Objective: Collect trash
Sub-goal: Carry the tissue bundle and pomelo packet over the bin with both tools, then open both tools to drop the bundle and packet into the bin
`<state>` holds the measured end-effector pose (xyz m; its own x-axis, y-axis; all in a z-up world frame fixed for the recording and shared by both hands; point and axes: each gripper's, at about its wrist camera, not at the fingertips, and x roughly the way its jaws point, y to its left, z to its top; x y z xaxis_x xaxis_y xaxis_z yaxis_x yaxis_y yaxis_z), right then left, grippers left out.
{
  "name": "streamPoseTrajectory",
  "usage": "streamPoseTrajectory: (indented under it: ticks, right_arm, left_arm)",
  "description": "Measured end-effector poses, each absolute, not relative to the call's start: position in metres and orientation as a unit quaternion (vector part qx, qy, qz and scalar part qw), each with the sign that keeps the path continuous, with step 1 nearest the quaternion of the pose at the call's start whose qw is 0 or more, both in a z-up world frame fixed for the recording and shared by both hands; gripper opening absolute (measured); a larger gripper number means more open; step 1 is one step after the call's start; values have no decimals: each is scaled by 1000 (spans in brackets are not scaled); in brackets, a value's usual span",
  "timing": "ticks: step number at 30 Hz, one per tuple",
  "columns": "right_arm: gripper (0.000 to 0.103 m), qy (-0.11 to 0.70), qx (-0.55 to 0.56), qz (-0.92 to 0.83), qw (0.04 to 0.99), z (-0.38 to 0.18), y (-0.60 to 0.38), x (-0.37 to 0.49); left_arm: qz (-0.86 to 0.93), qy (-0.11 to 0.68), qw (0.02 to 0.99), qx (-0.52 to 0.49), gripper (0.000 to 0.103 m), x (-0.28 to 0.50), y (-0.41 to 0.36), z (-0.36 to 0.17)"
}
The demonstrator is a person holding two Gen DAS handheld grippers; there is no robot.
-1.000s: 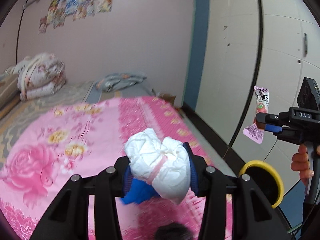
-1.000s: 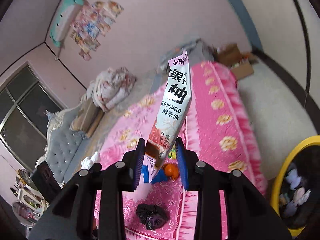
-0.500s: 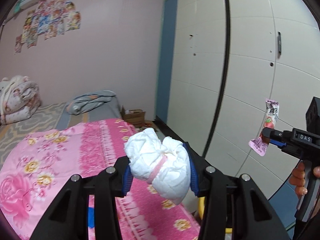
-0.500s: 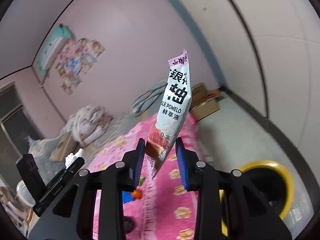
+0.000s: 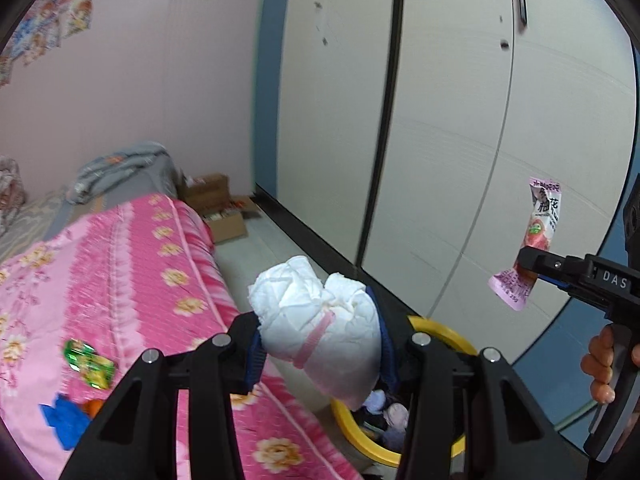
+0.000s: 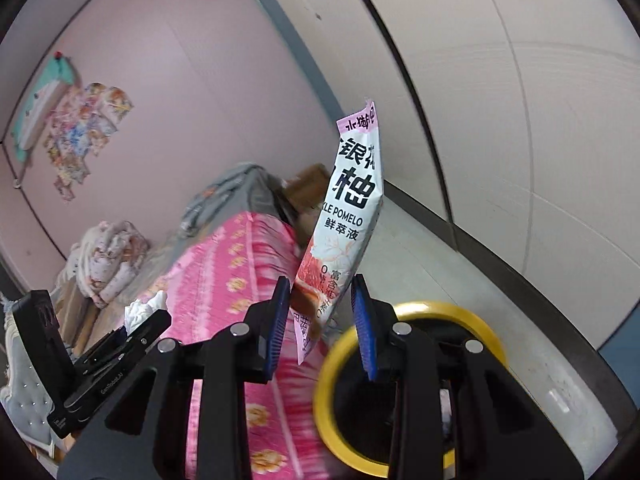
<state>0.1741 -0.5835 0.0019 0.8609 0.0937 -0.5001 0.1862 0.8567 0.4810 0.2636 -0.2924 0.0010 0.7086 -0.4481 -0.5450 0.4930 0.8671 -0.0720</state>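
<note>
Both grippers loaded, held near a yellow-rimmed bin beside the bed.

The left gripper (image 5: 320, 344) is clamped on a wad of white tissue (image 5: 320, 324) bound by a pink band, held above the bin (image 5: 440, 330). The right gripper (image 6: 322, 320) is closed on the lower end of a pink-and-white snack wrapper (image 6: 348, 220), which stands upright, tilted slightly. The bin sits on the floor against the pink flowered bedspread (image 5: 132, 272); soft purplish items, possibly tissue, are seen inside. A green packet (image 5: 89, 363) and a blue scrap (image 5: 64, 420) lie on the bedspread.
</note>
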Motion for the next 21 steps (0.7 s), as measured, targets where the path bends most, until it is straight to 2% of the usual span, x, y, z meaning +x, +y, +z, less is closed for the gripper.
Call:
streamPoseTrajectory:
  ticks: [12, 21]
  right_arm:
    - [30, 327, 262, -83, 904, -94, -623, 184]
    - [30, 348, 258, -97, 896, -129, -623, 192]
  left_arm:
    - [-287, 360, 885, 73, 43, 284, -364, -87]
    - [-303, 379, 870, 84, 43, 284, -381, -109]
